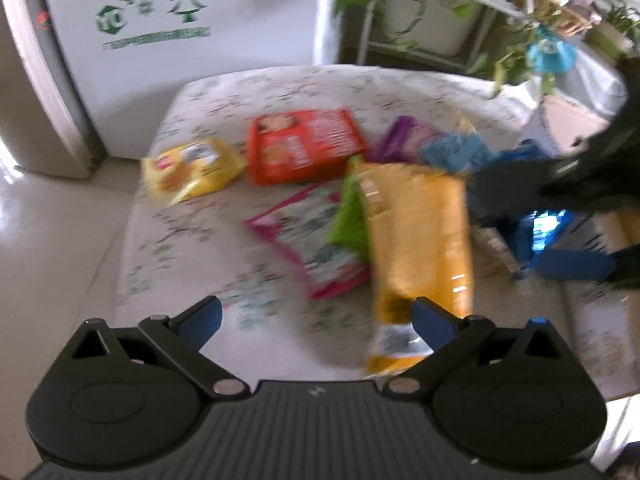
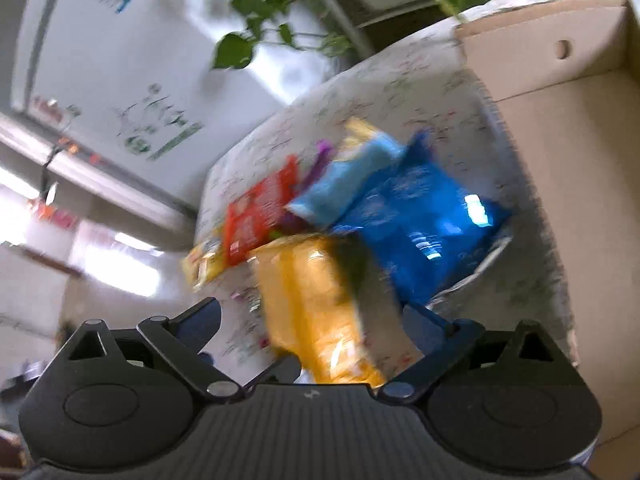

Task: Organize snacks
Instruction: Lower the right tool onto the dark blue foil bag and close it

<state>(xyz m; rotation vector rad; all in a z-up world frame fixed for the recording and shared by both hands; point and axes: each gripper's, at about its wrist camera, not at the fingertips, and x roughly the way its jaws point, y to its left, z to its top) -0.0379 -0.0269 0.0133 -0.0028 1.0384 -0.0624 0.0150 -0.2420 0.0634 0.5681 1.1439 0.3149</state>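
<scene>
Several snack packs lie on a floral-cloth table (image 1: 280,88). In the left wrist view I see a yellow bag (image 1: 192,170), a red box (image 1: 304,144), a pink-edged packet (image 1: 308,240), a long orange bag (image 1: 420,240), a purple pack (image 1: 404,136) and a light blue bag (image 1: 456,152). My left gripper (image 1: 316,320) is open and empty; its right finger lies over the orange bag's near end. My right gripper (image 2: 312,320) is open, with the orange bag (image 2: 316,304) between its fingers. A dark blue bag (image 2: 424,224), the light blue bag (image 2: 352,176) and the red box (image 2: 260,216) lie beyond. The right gripper also shows in the left wrist view (image 1: 560,220).
An open cardboard box (image 2: 560,128) stands at the right edge of the table. A white fridge (image 1: 180,40) stands behind the table, on the left. Potted plants (image 1: 420,8) on a metal rack stand behind, on the right. Tiled floor (image 1: 52,240) lies to the left.
</scene>
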